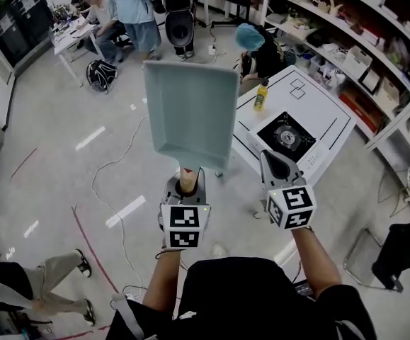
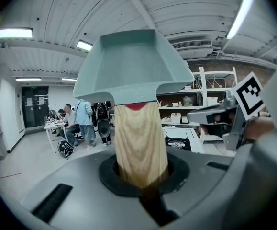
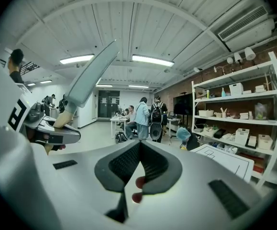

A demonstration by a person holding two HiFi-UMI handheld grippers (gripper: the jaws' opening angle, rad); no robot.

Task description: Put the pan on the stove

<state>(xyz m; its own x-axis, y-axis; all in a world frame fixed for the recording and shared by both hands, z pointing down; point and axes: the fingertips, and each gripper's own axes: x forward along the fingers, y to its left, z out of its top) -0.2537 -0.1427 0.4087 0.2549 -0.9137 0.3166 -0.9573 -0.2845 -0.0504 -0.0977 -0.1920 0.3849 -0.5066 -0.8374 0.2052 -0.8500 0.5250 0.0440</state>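
carrying pan (image 1: 190, 112) in air over floor (image 1: 70, 154), well apart from stove (image 1: 287, 137) on worktop (image 1: 325, 105) | clamping left tongs (image 1: 186, 181) narrow on its wooden handle (image 2: 140, 143) | holding right tongs (image 1: 280, 163) closed, empty | next: likely needing swinging right, levelling, lowering onto stove

Ahead of you, the white table (image 1: 318, 112) carries the stove (image 1: 287, 136) near its front. A yellow bottle (image 1: 260, 98) stands by its left edge.

Right claw (image 3: 138, 150) closed, empty
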